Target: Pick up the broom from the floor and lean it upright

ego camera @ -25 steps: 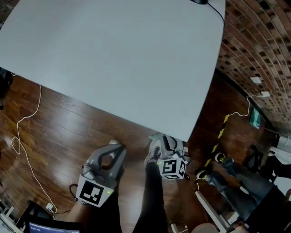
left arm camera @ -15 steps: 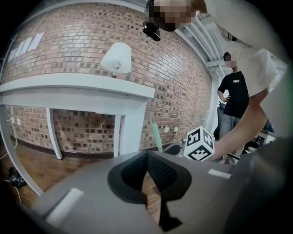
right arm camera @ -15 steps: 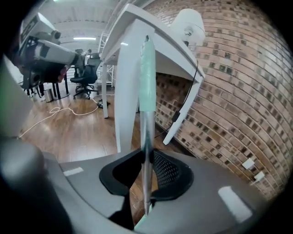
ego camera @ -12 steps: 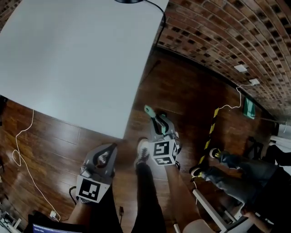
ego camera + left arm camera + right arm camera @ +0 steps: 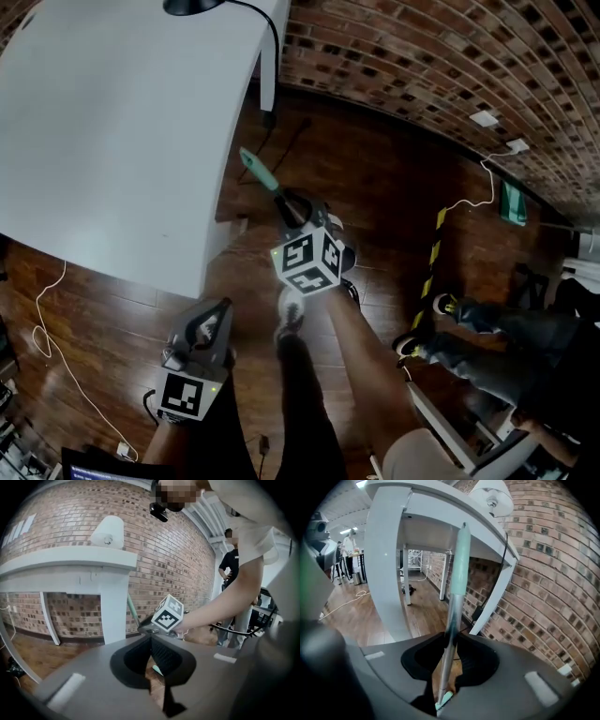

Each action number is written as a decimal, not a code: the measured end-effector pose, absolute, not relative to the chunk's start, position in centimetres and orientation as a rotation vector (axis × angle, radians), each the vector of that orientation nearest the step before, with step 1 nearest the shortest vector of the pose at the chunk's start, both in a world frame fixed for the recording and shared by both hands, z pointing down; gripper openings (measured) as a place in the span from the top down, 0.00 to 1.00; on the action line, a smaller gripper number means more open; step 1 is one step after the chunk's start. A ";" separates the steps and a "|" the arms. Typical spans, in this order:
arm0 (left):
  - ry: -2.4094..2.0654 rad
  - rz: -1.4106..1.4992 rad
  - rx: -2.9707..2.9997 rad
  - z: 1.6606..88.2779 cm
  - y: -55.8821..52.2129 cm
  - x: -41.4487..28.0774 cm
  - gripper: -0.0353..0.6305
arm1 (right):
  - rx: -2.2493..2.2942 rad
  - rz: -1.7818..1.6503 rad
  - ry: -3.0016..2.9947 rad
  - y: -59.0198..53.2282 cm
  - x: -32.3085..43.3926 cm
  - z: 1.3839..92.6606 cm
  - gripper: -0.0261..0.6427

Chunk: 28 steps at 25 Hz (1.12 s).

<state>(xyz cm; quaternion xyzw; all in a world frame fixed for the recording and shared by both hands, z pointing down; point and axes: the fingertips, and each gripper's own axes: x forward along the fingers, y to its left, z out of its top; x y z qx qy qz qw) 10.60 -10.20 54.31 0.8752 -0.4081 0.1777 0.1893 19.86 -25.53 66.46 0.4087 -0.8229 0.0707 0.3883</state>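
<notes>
- Head view: the right tongs (image 5: 288, 203) are raised beside the near corner of the white tabletop (image 5: 112, 141), over the wooden floor (image 5: 375, 187).
- They hold the broom (image 5: 257, 172) by its handle. The pale green grip sticks out past the tips, just off the tabletop's edge and pointing toward its far corner.
- Right gripper view: the metal handle (image 5: 460, 559) runs straight up between the two jaws of the right tongs (image 5: 452, 637). The pads are against it, though the jaws have just been easing apart a little. The grip end rises in front of the tabletop's underside and one of its legs.
- The broom's head is not visible in any view.
- The left tongs (image 5: 222, 306) sit lower, below the tabletop's near edge. In the left gripper view (image 5: 150, 638) their tips meet with nothing between them.
- A lamp (image 5: 192, 6) stands at the tabletop's far edge, and a brick wall (image 5: 422, 56) runs behind it.
</notes>
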 end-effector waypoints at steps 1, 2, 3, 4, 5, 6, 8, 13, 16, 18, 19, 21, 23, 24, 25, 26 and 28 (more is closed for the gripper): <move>-1.131 0.524 2.498 54.4 -10.2 10.8 0.95 | 1.031 0.176 -2.098 -25.9 19.6 66.3 0.81; -1.100 0.567 2.573 54.3 -10.2 11.2 0.95 | 1.023 0.173 -2.103 -26.2 19.3 66.2 0.81; -1.058 0.619 2.666 54.2 -10.3 11.6 0.95 | 1.014 0.169 -2.108 -26.5 19.0 66.1 0.82; -1.023 0.656 2.733 54.0 -10.3 11.9 0.95 | 1.008 0.163 -2.110 -26.8 18.7 66.0 0.82; -1.004 0.671 2.760 53.9 -10.2 12.0 0.95 | 1.007 0.155 -2.111 -27.1 18.6 65.8 0.81; -0.997 0.673 2.766 53.9 -10.1 12.0 0.95 | 1.011 0.147 -2.109 -27.5 18.6 65.7 0.81; -0.995 0.669 2.759 53.9 -10.0 11.7 0.95 | 1.029 0.121 -2.101 -28.4 18.8 65.3 0.81; -0.991 0.679 2.744 54.4 -9.7 10.6 0.95 | 1.079 0.073 -2.093 -29.6 18.8 64.2 0.81; -0.996 0.682 2.730 54.6 -9.5 10.0 0.95 | 1.107 0.056 -2.096 -30.1 18.2 63.7 0.81; -1.001 0.680 2.719 54.9 -9.5 9.7 0.95 | 1.130 0.039 -2.094 -30.4 17.9 63.7 0.80; -1.000 0.687 2.719 55.0 -9.4 9.6 0.95 | 1.138 0.025 -2.092 -30.5 17.8 63.8 0.79; -0.996 0.707 2.722 55.1 -9.3 9.4 0.95 | 1.147 0.001 -2.098 -30.7 17.6 63.9 0.78; -0.993 0.710 2.725 55.0 -9.3 9.5 0.95 | 1.144 -0.012 -2.116 -30.8 17.4 64.1 0.72; -0.989 0.708 2.724 55.0 -9.3 9.6 0.95 | 1.144 -0.015 -2.123 -30.9 17.4 64.2 0.68; -0.986 0.705 2.724 55.0 -9.3 9.6 0.95 | 1.145 -0.012 -2.130 -30.9 17.4 64.2 0.67; -0.984 0.702 2.727 55.0 -9.3 9.6 0.95 | 1.149 -0.004 -2.138 -31.0 17.3 64.2 0.67; -0.985 0.694 2.730 54.8 -9.3 9.5 0.95 | 1.159 0.010 -2.151 -31.2 17.3 64.1 0.66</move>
